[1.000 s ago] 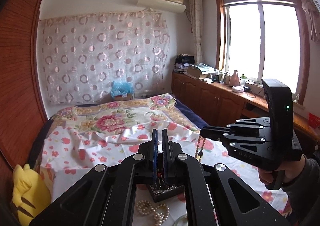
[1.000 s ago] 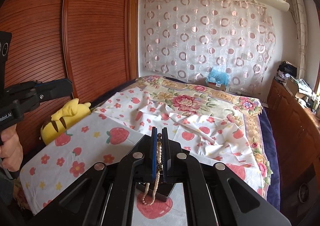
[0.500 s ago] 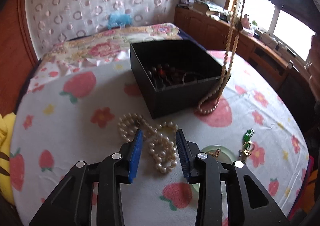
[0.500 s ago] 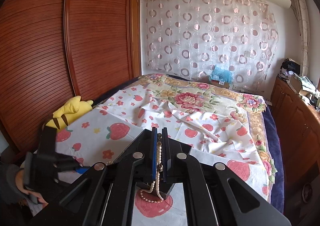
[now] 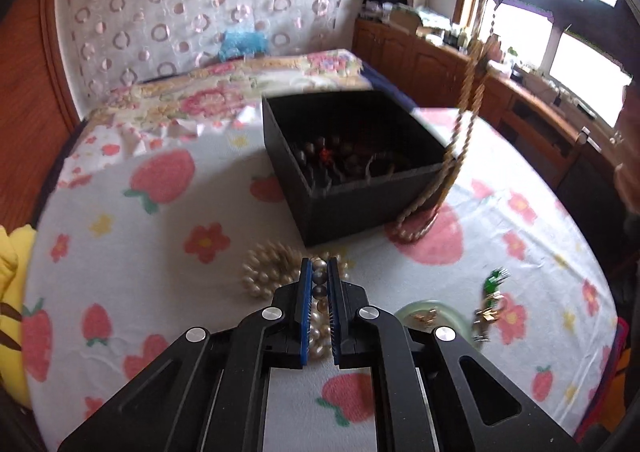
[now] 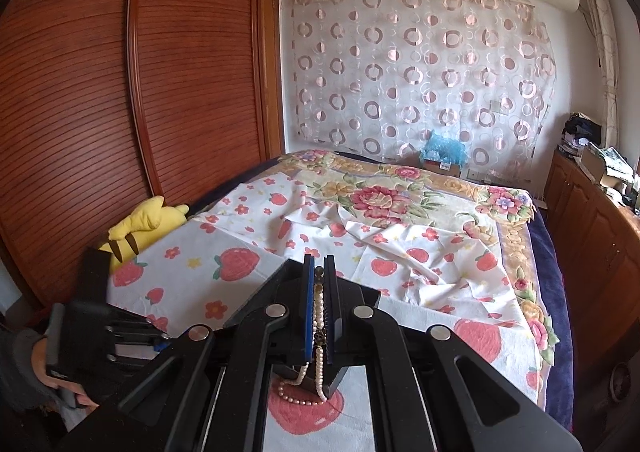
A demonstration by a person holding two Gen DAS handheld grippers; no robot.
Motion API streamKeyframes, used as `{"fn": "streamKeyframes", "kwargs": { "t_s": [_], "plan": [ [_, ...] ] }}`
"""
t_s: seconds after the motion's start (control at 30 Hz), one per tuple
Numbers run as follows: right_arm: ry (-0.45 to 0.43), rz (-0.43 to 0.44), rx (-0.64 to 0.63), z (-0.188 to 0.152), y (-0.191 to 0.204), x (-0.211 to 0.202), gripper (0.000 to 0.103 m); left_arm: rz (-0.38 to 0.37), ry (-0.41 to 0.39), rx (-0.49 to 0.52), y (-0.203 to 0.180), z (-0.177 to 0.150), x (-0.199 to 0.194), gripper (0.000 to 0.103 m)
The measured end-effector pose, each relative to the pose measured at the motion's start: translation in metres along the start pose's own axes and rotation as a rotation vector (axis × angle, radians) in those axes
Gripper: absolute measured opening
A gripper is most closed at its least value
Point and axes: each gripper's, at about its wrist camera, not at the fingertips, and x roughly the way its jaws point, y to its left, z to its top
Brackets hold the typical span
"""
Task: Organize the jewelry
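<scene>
My left gripper (image 5: 319,266) is shut on a large-bead pearl necklace (image 5: 266,270) that lies in a heap on the strawberry cloth, just in front of the black jewelry box (image 5: 352,192). The box holds dark beads and chains. My right gripper (image 6: 319,266) is shut on a thin pearl necklace (image 6: 317,312). It holds it high, and the strand (image 5: 460,140) hangs beside the box's right front corner with its lower loop (image 5: 412,230) on the cloth.
A pale green bangle (image 5: 430,316) and a green-and-gold charm (image 5: 490,302) lie to the right of my left gripper. A yellow plush toy (image 6: 144,222) sits at the bed's left edge. Wooden cabinets (image 5: 420,60) line the right wall.
My left gripper tipped down from the room view to the cloth, opened over the large pearls, then shut on them. My right gripper kept the thin necklace hanging by the box.
</scene>
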Motion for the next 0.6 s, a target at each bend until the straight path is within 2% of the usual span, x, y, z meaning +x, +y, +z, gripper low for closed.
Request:
{"fn": "streamKeyframes", "kwargs": {
  "t_s": [0.17, 0.3, 0.6],
  "plan": [
    [-0.037, 0.016, -0.003, 0.010, 0.002, -0.004, 0.005, -0.028, -0.104, -0.013, -0.003, 0.022, -0.045, 0.006],
    [-0.069, 0.024, -0.007, 0.028, 0.001, -0.012, 0.005, -0.052, -0.182, -0.007, -0.006, 0.052, -0.075, 0.006],
    [-0.114, 0.037, -0.018, 0.065, -0.005, -0.016, 0.005, -0.081, -0.297, -0.003, -0.009, 0.116, -0.109, 0.006]
  ]
}}
